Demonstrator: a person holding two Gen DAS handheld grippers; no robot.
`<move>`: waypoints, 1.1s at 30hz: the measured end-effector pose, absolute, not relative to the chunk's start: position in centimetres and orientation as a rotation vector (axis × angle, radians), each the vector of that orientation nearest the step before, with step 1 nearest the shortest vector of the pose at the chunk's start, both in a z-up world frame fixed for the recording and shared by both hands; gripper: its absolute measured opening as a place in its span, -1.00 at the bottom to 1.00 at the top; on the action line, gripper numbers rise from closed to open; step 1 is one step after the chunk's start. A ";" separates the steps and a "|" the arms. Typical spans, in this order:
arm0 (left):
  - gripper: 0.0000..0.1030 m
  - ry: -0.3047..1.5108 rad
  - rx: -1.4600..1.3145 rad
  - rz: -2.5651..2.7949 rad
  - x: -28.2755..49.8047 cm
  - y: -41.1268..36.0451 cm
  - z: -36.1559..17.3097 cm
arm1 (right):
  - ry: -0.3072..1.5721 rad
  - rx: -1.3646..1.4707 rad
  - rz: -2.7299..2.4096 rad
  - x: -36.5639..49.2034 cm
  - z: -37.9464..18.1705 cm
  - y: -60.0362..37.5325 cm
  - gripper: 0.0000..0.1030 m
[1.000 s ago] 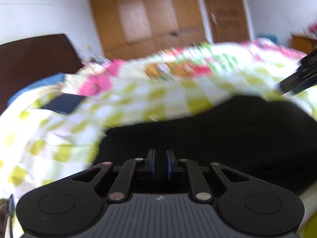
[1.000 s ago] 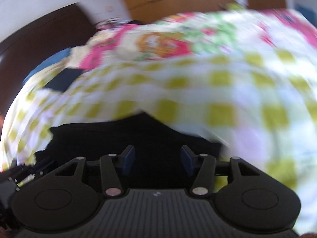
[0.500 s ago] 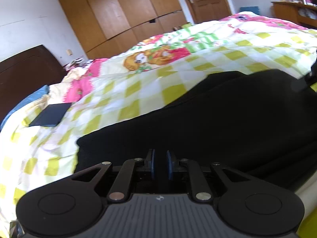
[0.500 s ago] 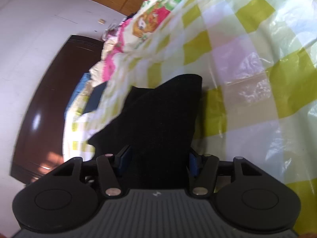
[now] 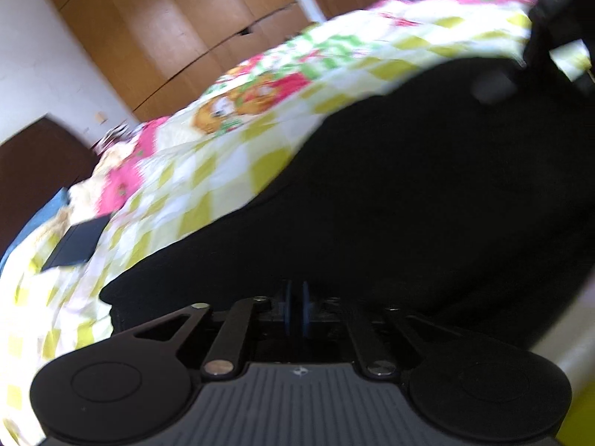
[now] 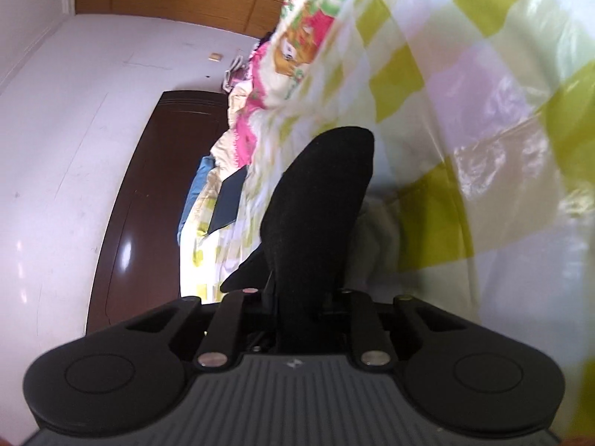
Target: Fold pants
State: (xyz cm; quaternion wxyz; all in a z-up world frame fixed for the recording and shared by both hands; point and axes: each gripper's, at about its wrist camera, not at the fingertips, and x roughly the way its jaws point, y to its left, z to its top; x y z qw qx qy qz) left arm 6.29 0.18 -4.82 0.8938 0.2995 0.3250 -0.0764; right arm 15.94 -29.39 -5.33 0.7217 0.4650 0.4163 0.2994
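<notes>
right tool (image 6: 297, 308) clamped on black pants (image 6: 316, 200)

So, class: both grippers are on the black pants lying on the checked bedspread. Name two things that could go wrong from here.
1. The right gripper, whose jaws have just been closing, holds only a bunched fold of the black pants; it might slip out when lifted.
2. The left gripper is shut at the pants' edge near the checked bedspread; it could pinch that too.

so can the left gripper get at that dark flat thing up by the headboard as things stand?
Probably not now: the left gripper is shut on the black pants, and the dark flat object lies apart across open bedspread. Nothing blocks the path.
</notes>
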 end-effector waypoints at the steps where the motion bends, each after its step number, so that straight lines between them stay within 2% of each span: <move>1: -0.78 0.670 0.663 -0.173 5.7 -0.9 -5.1 | 0.917 1.020 0.661 15.4 -5.1 -30.1 -0.66; 9: -0.76 0.602 0.683 -0.392 1.5 -9.1 -4.2 | 0.872 1.098 0.459 10.3 -4.4 -39.1 -0.66; 11: -0.50 0.561 0.672 -0.438 1.3 -10.2 -3.3 | 0.867 1.082 0.414 9.2 -3.9 -40.7 -0.66; 13: -0.44 0.497 0.663 -0.456 2.0 -11.3 -2.4 | 0.864 1.086 0.384 8.4 -3.6 -41.7 -0.65; 16: -0.44 0.415 0.669 -0.416 4.3 -12.9 -2.0 | 0.853 1.102 0.353 7.9 -3.9 -42.2 -0.65; 20: -0.44 0.437 0.682 -0.386 6.6 -13.4 -2.3 | 0.843 1.138 0.337 7.9 -4.0 -42.4 -0.65; 22: -0.44 0.508 0.722 -0.405 6.7 -13.4 -3.8 | 0.838 1.136 0.342 8.0 -3.7 -42.4 -0.65; 25: -0.46 0.477 0.787 -0.381 4.5 -12.8 -5.0 | 0.840 1.092 0.342 8.1 -2.6 -41.9 -0.65; 29: -0.55 0.462 0.761 -0.398 2.3 -12.3 -4.8 | 0.852 1.067 0.327 8.3 -1.2 -41.0 -0.65; 33: -0.55 0.456 0.734 -0.429 1.4 -11.6 -5.0 | 0.873 0.990 0.302 9.0 1.8 -39.2 -0.64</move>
